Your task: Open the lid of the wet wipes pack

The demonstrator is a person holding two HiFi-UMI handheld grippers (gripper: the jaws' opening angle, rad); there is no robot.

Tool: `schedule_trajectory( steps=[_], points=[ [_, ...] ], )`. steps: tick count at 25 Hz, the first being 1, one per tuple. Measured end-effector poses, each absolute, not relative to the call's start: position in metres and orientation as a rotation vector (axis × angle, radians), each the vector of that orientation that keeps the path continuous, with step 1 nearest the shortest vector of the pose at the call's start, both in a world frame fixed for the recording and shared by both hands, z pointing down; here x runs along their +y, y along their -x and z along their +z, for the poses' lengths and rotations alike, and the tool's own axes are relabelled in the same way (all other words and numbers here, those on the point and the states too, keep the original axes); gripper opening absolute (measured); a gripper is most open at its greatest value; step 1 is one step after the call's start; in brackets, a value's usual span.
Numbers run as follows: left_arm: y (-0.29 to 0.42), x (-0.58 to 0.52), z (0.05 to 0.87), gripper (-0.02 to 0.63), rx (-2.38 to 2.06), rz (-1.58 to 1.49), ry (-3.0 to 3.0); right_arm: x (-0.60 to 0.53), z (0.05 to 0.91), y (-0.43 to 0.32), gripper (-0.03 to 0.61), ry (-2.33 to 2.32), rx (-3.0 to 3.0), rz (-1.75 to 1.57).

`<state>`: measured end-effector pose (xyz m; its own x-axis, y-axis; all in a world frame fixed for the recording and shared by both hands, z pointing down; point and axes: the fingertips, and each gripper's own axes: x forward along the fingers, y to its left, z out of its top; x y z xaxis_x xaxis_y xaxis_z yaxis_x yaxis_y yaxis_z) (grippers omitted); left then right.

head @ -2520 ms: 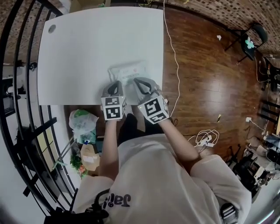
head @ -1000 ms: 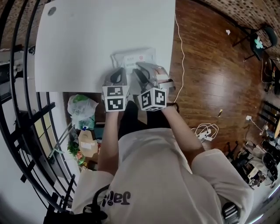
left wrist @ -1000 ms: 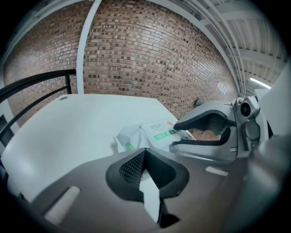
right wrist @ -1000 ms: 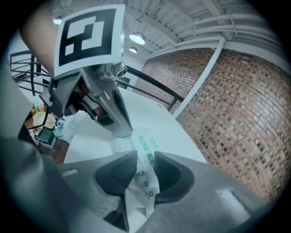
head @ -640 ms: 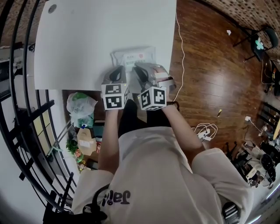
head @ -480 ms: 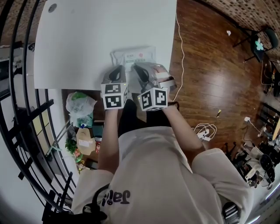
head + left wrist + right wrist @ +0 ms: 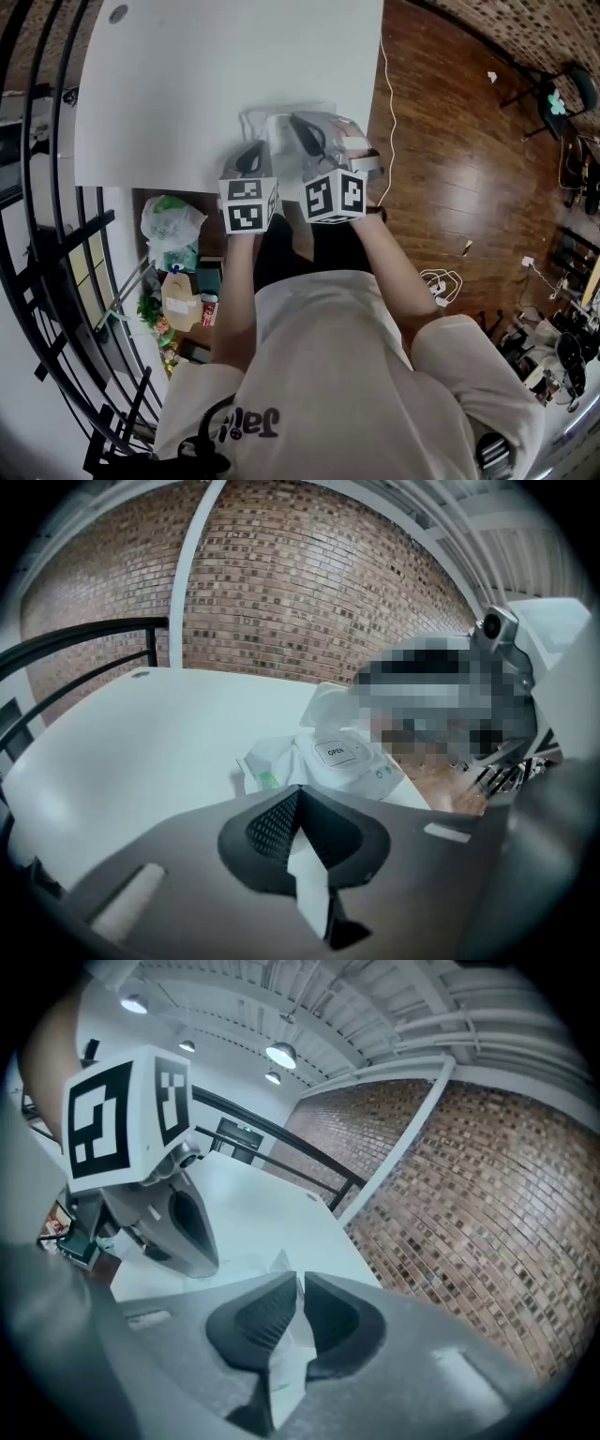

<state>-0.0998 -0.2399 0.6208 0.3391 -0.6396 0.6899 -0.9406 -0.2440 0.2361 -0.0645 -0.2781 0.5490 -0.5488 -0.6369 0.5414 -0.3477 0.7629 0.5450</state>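
The white wet wipes pack (image 7: 278, 125) lies near the front edge of the white table (image 7: 187, 84). In the left gripper view its lid (image 7: 342, 754), marked OPEN, faces up and a white flap of the pack stands up behind it. My left gripper (image 7: 251, 150) is shut on the pack's near edge, a white strip pinched between its pads (image 7: 298, 799). My right gripper (image 7: 302, 120) is raised over the pack's right part. Its jaws are closing, with a thin white piece of the pack (image 7: 286, 1335) pressed between them. Whether that piece is the lid's tab is hidden.
The table's front edge (image 7: 169, 190) runs just under both grippers. A white cable (image 7: 384, 94) hangs past the table's right side over the wooden floor. Under the table sit a plastic bag (image 7: 173, 239) and boxes. A black railing (image 7: 37, 234) curves along the left.
The right gripper has closed on the pack and risen, moving farther over the table, and its marker cube has turned. The left gripper has stayed put.
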Motion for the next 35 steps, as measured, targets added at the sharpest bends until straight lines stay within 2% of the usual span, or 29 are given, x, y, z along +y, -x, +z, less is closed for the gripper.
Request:
schedule_trajectory(
  steps=[13,26,27,30,35],
  points=[
    [0.101,-0.240,0.620,0.017,-1.384,0.582,-1.982,-0.333,0.555,0.070,0.029,-0.803,-2.332,-0.098],
    [0.101,-0.240,0.620,0.017,-1.396,0.576,-1.969,-0.361,0.606,0.080,0.037,-0.578,-2.299,0.262],
    [0.101,-0.240,0.620,0.017,-1.398,0.576,-1.968,-0.358,0.615,0.080,-0.011,-0.536,-2.262,0.254],
    [0.101,-0.240,0.621,0.017,-1.403,0.570,-1.966,-0.352,0.635,0.079,-0.009,-0.454,-2.205,0.226],
    [0.103,-0.239,0.621,0.017,-1.408,0.576,-1.964,-0.357,0.633,0.077,-0.009,-0.490,-2.249,0.366]
  ],
)
